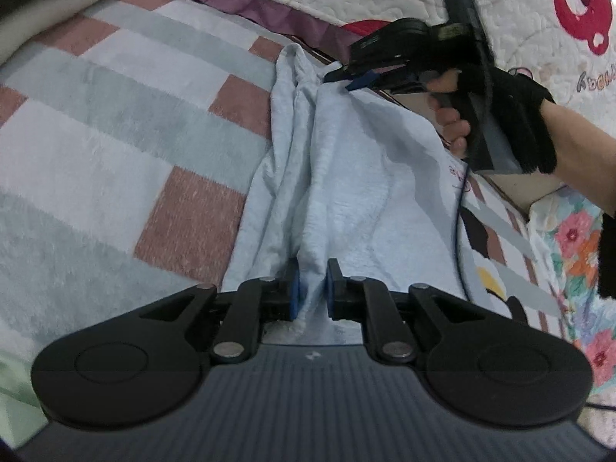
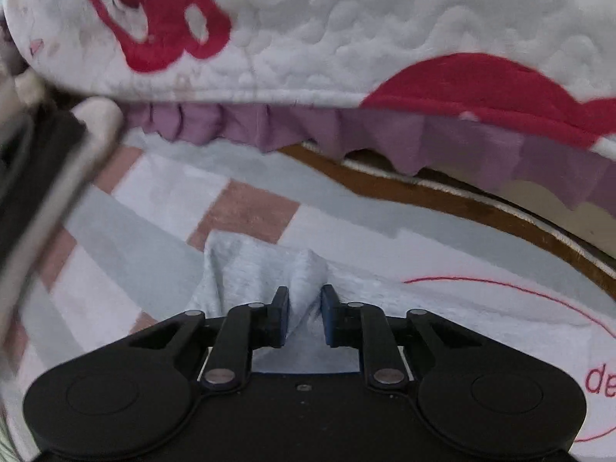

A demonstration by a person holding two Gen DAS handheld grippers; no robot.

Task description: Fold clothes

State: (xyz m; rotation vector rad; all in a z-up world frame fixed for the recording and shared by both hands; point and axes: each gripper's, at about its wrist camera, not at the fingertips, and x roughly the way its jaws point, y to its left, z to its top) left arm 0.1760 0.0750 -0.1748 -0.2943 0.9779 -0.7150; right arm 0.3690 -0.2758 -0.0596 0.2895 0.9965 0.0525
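My left gripper (image 1: 312, 288) is clamped on a bunched ridge of the pale blue garment (image 1: 346, 177), a soft, nubby knit that lies crumpled in long lengthwise folds on a plush blanket (image 1: 115, 134) of grey, white and dusty-pink blocks. At the cloth's far end, my right gripper (image 2: 304, 317) pinches a raised peak of the same fabric between its blue-padded fingers (image 2: 283, 319), the jaws narrowed onto the fold. From the left wrist camera I see that tool held in a gloved hand (image 1: 504, 115), its tips meeting the garment's upper corner. Behind the blanket sits a white quilted cover (image 2: 385, 19) with red appliqué shapes and a purple ruffled trim (image 2: 346, 131). A thin red line and letters show on pale fabric to the right, though blur keeps me from telling whether they belong to the garment.
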